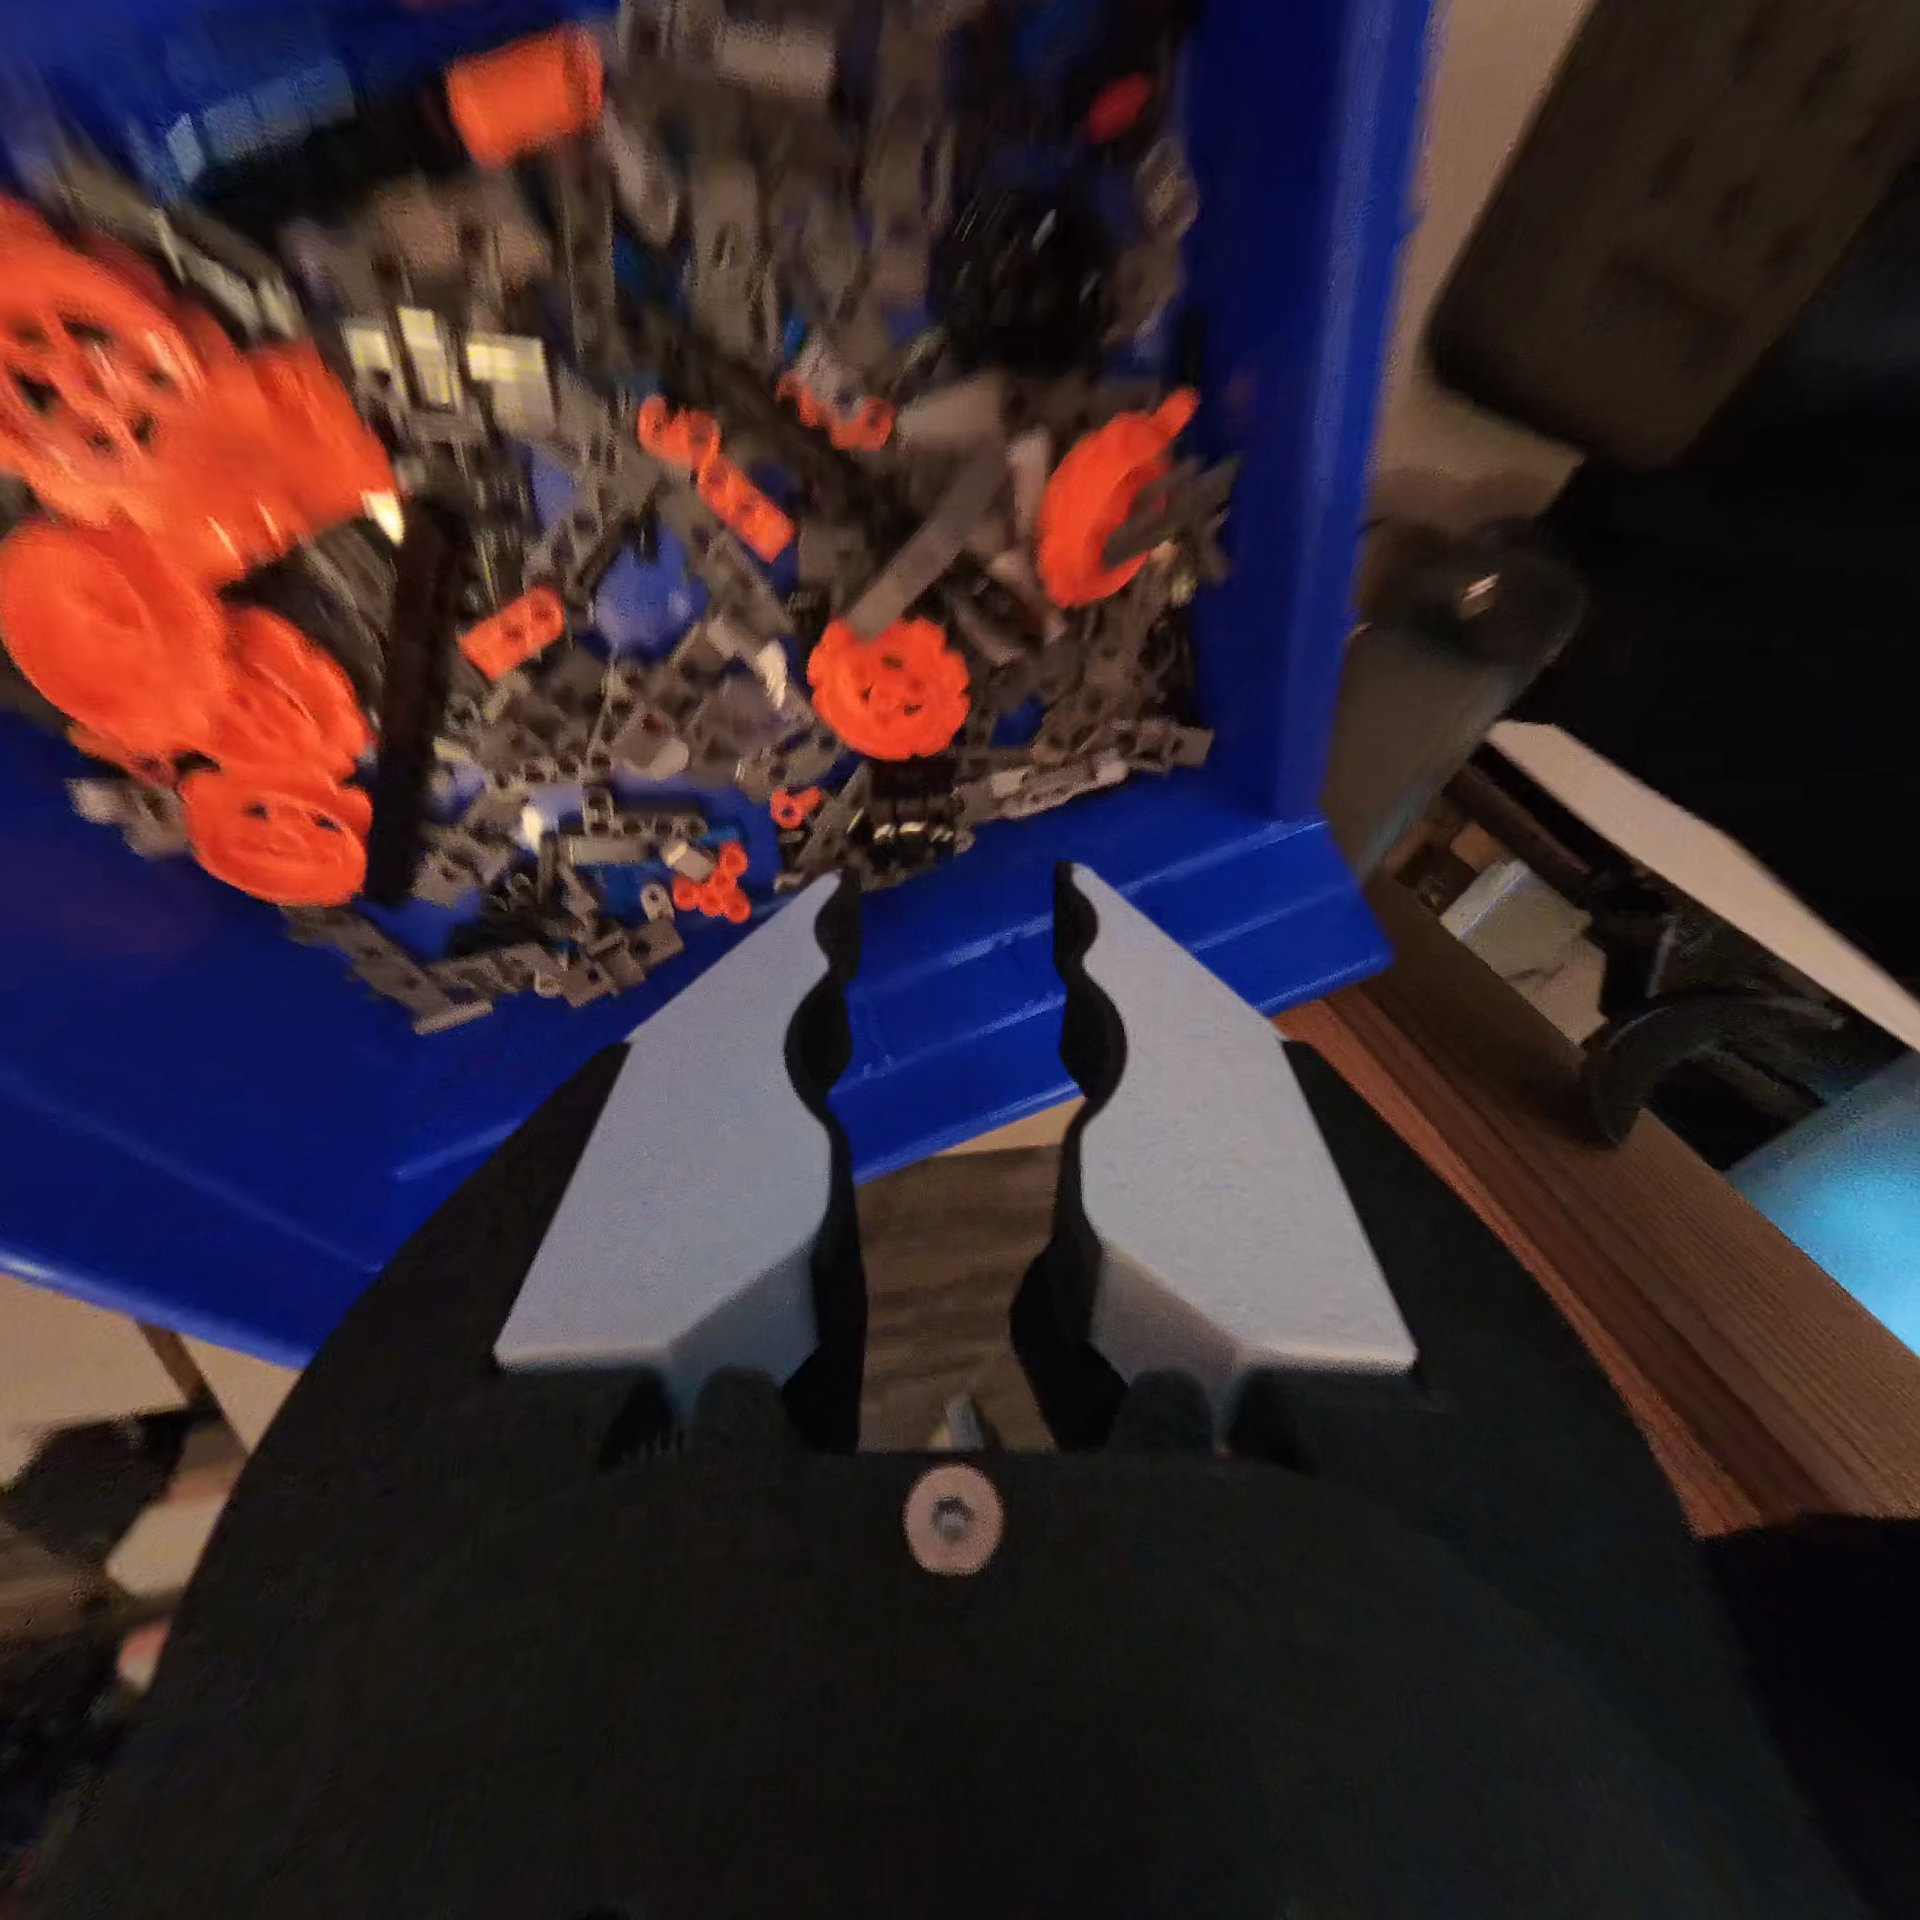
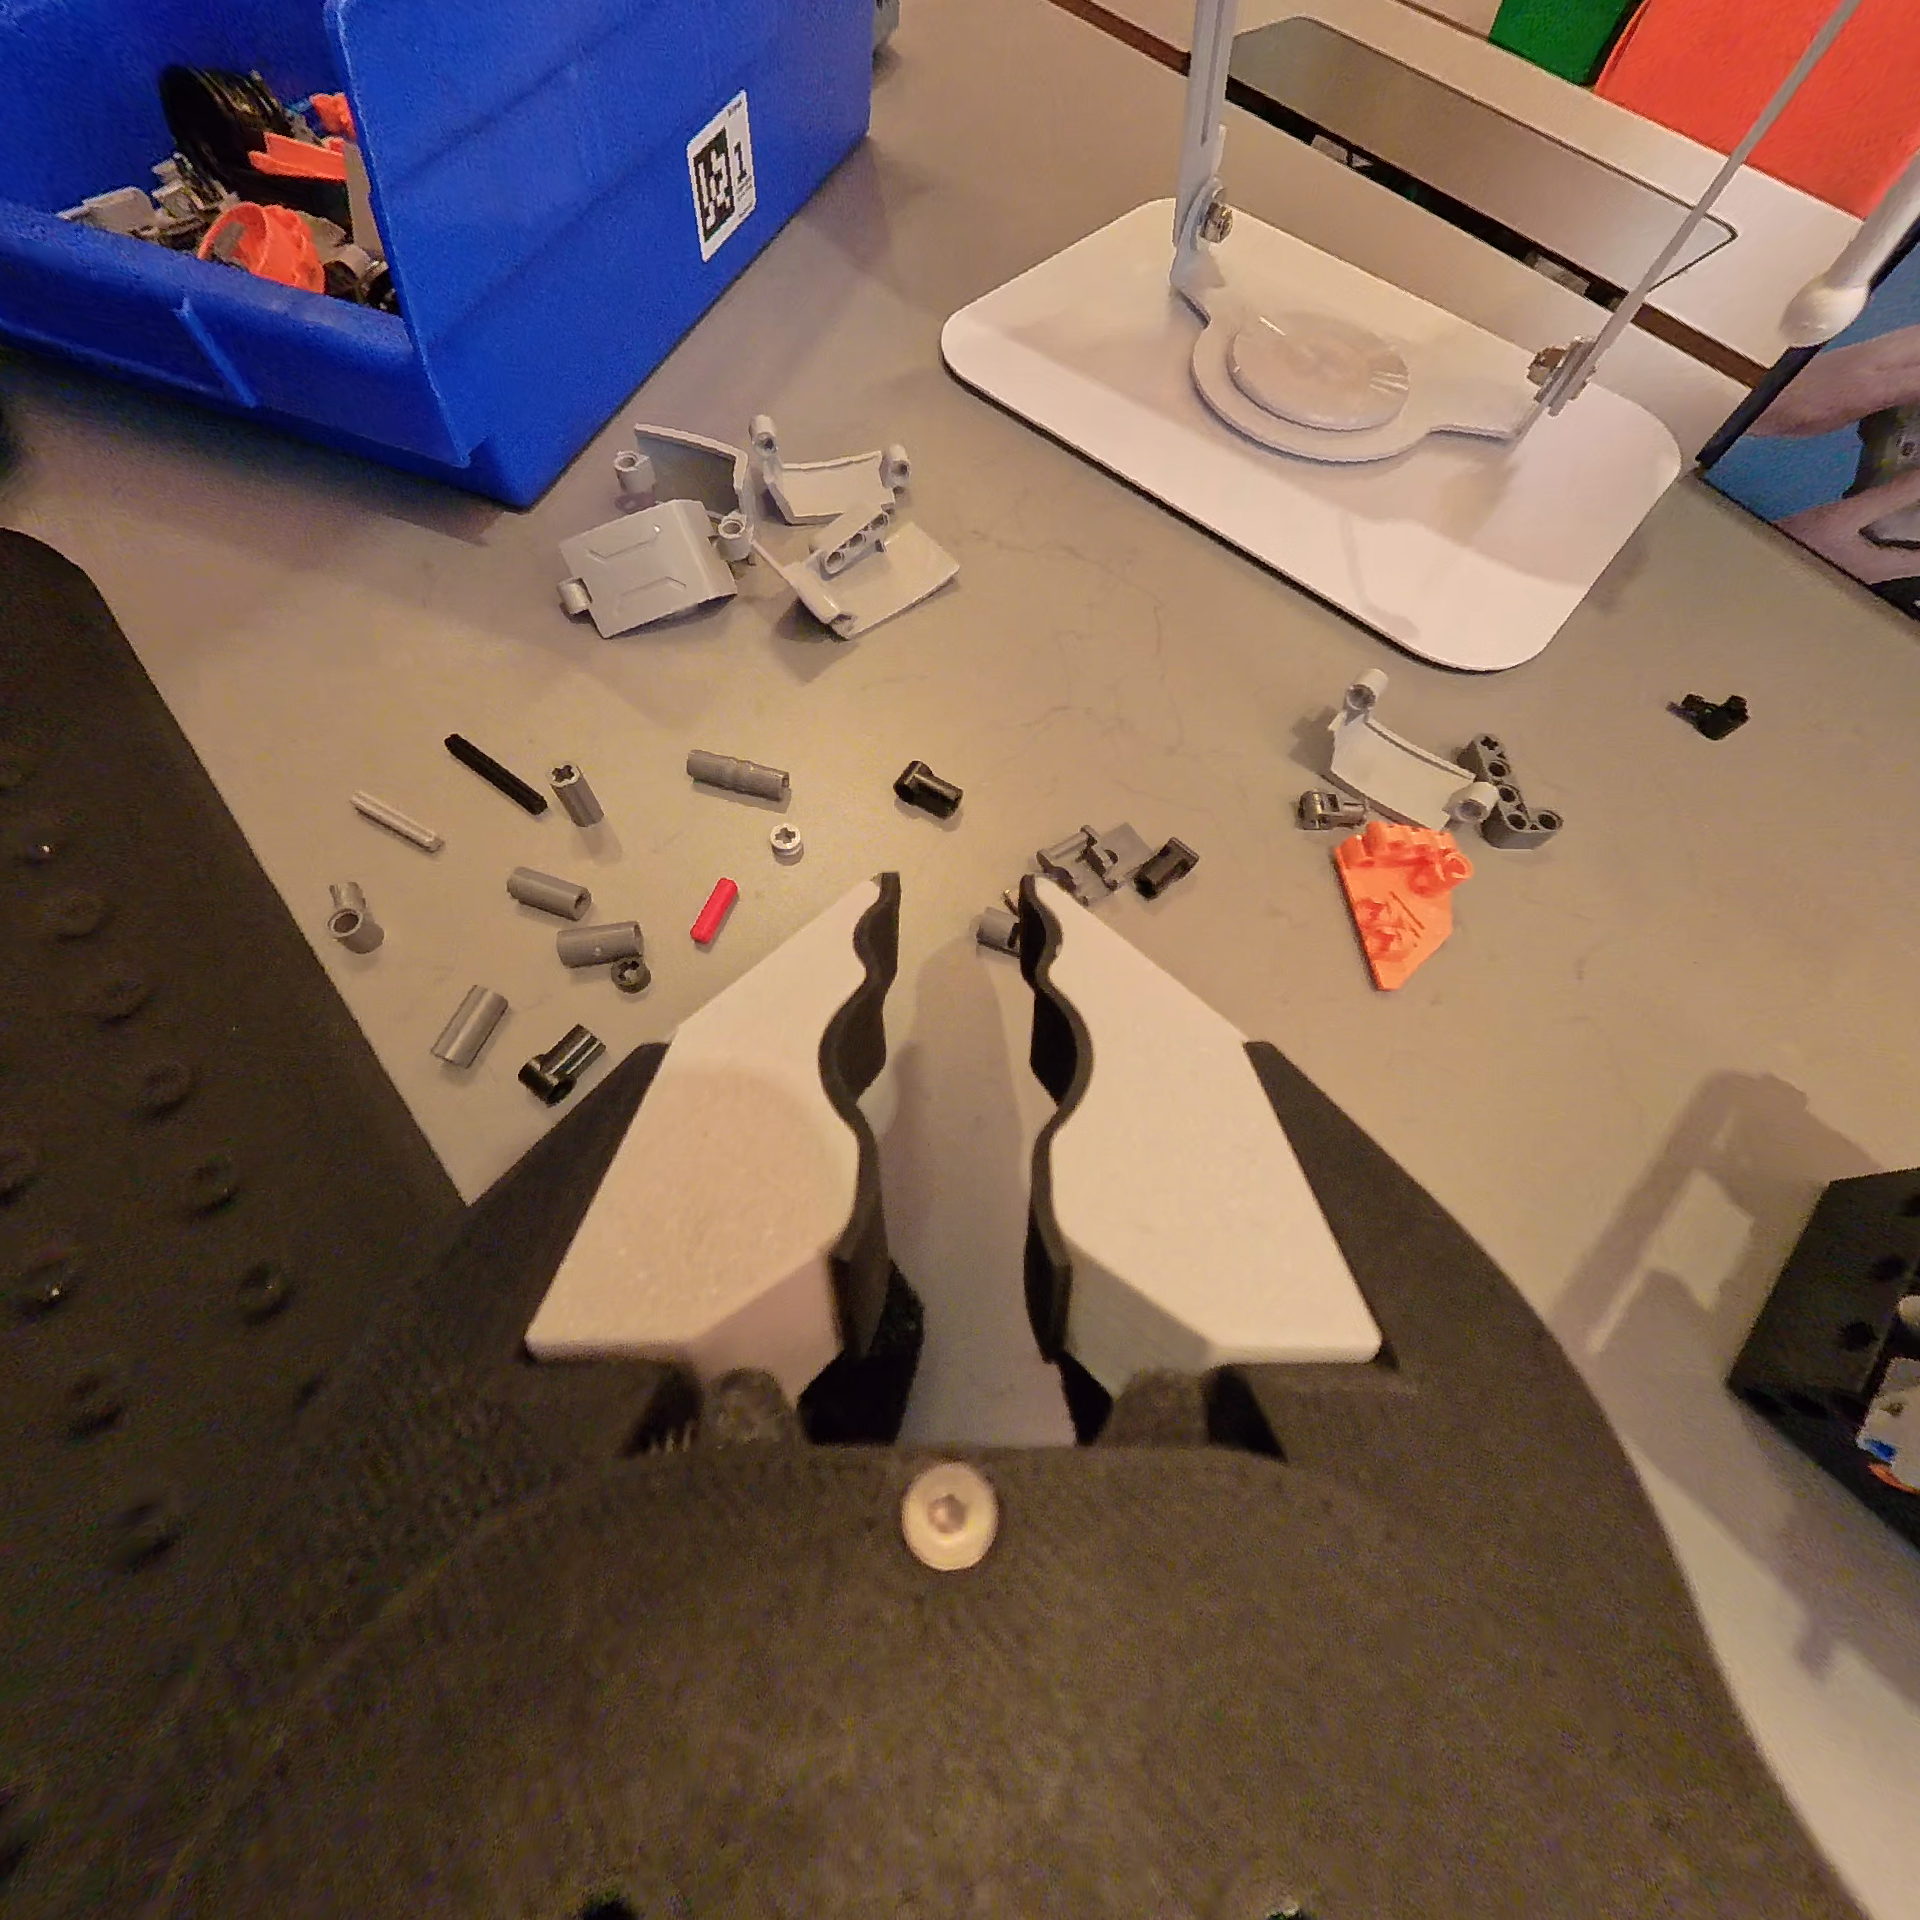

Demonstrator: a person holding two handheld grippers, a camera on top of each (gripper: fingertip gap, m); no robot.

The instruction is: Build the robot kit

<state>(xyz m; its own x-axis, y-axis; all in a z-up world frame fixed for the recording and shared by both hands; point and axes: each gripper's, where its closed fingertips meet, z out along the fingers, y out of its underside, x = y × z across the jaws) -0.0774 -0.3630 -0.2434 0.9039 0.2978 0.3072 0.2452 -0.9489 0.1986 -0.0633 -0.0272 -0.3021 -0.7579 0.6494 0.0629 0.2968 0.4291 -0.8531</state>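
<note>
Two grippers: both empty, jaws parted by a narrow gap.
Left gripper [image 1: 951, 883]: poised at the near rim of the blue bin [image 1: 1091, 935], which is heaped with blurred grey, black and orange parts [image 1: 883, 686].
Right gripper [image 2: 956, 894]: low over the grey table [image 2: 1143, 644], tips beside small grey connectors [image 2: 1086, 860]; red pin [image 2: 714, 910] left, orange plate [image 2: 1397, 909] right.
White stand base [image 2: 1455, 540]: farther back.

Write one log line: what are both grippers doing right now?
left gripper: open, empty, over blue bin of toy parts | right gripper: open, empty, above small grey parts on table
</note>
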